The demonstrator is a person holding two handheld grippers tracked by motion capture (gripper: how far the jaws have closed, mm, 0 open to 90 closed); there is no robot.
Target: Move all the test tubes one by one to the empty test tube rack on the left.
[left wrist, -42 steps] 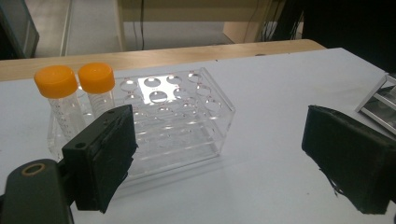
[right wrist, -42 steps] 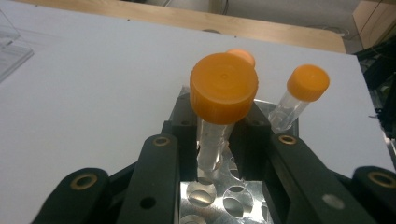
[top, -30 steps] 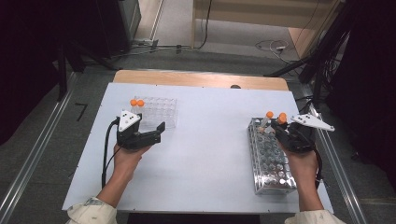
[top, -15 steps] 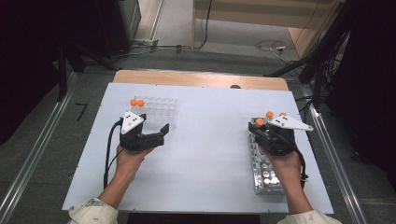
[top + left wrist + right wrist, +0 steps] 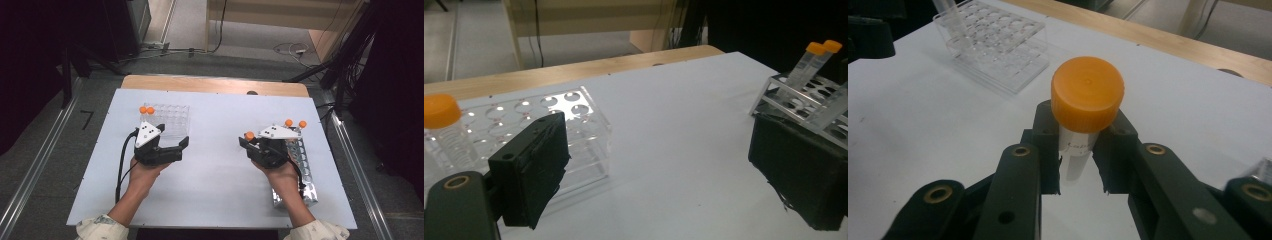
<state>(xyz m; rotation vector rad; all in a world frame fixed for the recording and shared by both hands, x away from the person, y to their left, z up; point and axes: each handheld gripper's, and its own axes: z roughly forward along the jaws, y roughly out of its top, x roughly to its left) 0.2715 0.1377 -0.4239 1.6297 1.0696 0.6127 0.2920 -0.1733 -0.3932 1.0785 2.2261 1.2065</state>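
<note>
a: where's the orange-capped tube point(image 5: 1087, 100)?
b: centre of the right gripper view, clamped between the right gripper point(image 5: 248, 141)'s jaws just under its cap, over the white table point(image 5: 215, 170) in the high view's right half.
a: and the other hand?
b: the left gripper point(image 5: 184, 146) sits left of centre, jaws spread wide with nothing between them, just below the clear rack point(image 5: 170, 120). the second rack point(image 5: 305, 165) lies at right.
</note>
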